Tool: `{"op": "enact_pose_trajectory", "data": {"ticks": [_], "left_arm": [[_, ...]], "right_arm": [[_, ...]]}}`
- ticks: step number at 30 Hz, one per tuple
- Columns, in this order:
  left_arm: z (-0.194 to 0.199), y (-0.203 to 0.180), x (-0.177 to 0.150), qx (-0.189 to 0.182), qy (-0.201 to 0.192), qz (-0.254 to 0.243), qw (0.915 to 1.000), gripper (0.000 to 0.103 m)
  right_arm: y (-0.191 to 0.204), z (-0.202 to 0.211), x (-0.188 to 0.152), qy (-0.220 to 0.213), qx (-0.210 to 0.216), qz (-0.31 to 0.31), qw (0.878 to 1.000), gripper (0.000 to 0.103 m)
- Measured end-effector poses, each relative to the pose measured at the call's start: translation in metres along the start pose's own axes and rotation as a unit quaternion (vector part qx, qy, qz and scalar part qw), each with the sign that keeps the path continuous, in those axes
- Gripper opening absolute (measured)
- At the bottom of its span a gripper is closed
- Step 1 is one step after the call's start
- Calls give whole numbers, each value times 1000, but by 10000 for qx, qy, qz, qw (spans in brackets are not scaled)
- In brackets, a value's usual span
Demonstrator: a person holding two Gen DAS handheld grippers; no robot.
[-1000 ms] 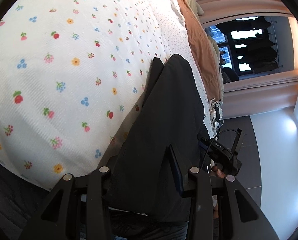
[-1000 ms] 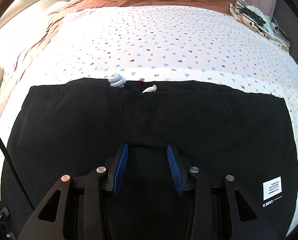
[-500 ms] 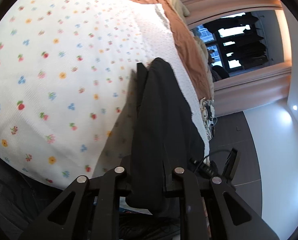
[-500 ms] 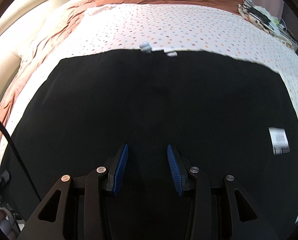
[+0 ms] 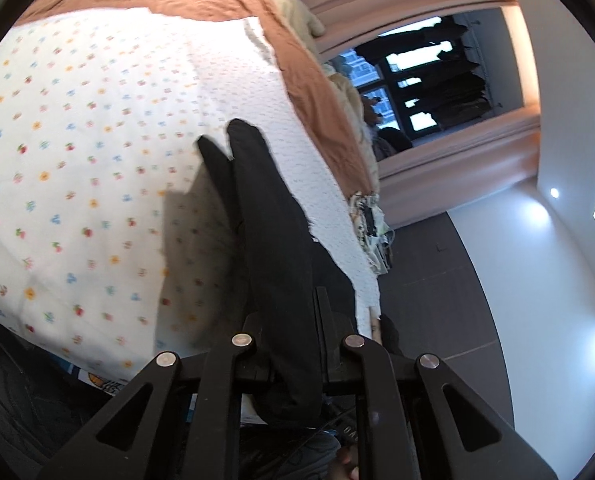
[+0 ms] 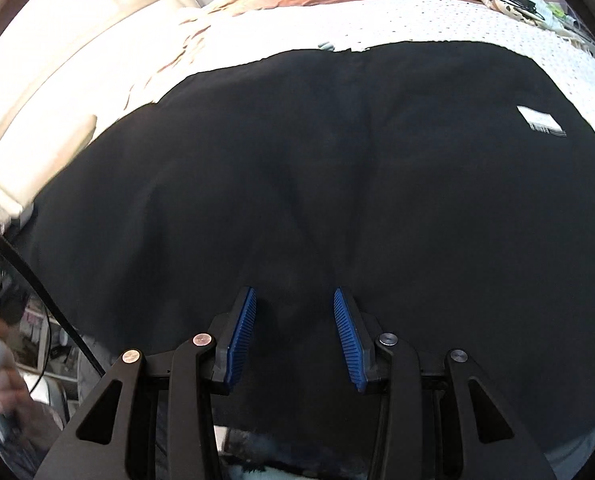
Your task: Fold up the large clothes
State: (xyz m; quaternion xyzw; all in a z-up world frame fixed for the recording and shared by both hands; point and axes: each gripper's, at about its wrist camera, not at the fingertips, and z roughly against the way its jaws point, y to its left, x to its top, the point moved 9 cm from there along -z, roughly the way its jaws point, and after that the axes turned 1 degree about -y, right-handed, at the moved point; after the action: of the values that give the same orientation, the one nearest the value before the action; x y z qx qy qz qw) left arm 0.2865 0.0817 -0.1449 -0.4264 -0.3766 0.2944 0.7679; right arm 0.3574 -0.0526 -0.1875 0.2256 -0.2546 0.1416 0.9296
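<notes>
No legible text from where I sit.

The only print I can find is a small white label (image 6: 541, 122) on the black garment (image 6: 317, 200) in the right wrist view, with dark lines of lettering too blurred for me to read. In the left wrist view I see a few pale letters low down on a dark device (image 5: 347, 432), also too unclear to make out.
</notes>
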Motion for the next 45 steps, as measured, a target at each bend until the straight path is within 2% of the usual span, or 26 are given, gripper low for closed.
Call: {"op": "enact_pose_trajectory", "data": {"ticks": [4,8,13,18,21,25,29,33,37,39,41,45], "left_arm": [[0,-31,-5,-124,38,-270,9996,15],[-8,-64,-9,-238,133,-530,9982,15],[-24,-100,-17,-334,290,-821,9956,15],[-43,-135,-30,-374,427,-1087,9925,15],[-57,-152,-38,-410,535,-1209,9904,15],[-75,-170,-49,-482,712,-1330,9874,15],[-90,-181,-54,-517,843,-1380,9855,15],[-100,-186,-49,-513,872,-1411,9848,15],[-107,-196,-53,-454,913,-1510,9832,15],[-111,-197,-55,-410,971,-1560,9821,14],[-116,-196,-59,-398,1046,-1595,9808,14],[-129,-204,-64,-472,1173,-1644,9782,14]], "right_arm": [[-9,15,-9,-54,184,-168,9997,38],[-29,39,-5,-399,384,-460,9974,38],[-76,75,-7,-812,374,-895,9920,38],[-113,93,-15,-1067,381,-1232,9859,38],[-126,105,-11,-1179,393,-1348,9831,38],[-131,129,-24,-1339,484,-1501,9784,38],[-129,128,-27,-1380,628,-1563,9760,38],[-92,110,-26,-1242,883,-1215,9808,38],[-55,54,-33,-759,998,-914,9879,38],[-43,32,-43,-540,801,-750,9925,38],[-43,26,-46,-557,735,-735,9930,37],[-52,36,-46,-461,1165,-902,9880,37]]}}
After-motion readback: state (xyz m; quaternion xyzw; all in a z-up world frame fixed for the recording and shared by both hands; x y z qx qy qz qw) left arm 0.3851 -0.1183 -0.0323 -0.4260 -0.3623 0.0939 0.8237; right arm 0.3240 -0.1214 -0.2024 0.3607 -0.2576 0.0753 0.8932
